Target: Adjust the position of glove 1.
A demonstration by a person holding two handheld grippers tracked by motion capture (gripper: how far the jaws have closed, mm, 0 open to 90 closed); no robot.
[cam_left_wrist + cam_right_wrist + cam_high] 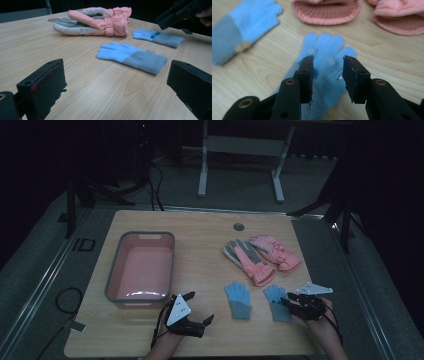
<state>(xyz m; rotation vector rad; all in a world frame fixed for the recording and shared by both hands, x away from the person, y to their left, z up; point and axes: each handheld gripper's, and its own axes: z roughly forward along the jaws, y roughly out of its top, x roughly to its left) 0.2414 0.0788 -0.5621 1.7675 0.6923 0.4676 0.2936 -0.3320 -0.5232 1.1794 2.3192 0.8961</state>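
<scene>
1. The pink bin (141, 266) sits at the desk's (200, 245) left side, and nothing lies in it, so I judge the sorting has barely begun; all four gloves lie on the desk.
2. The left hand-held gripper (197, 309) rests near the bin's near right corner, jaws spread wide with nothing between them. In the left gripper view it looks across bare wood toward the left blue glove (131, 57), which lies well apart from it.
3. That left blue glove (238, 300) lies flat, fingers pointing away from the person, between the two grippers.
4. The pink gloves (260, 252) lie together farther back, one partly across the other, untouched.
5. The right blue glove (276, 302) lies just beside its partner, parallel to it.
6. The right hand-held gripper (288, 301) hovers over this glove's cuff end. In the right gripper view its jaws stand part-open on either side of the glove (325, 65), not pressing it, so the glove is framed rather than gripped.
7. Left to do, by my reading: close on this glove, carry it to the bin, then handle the other three.
</scene>
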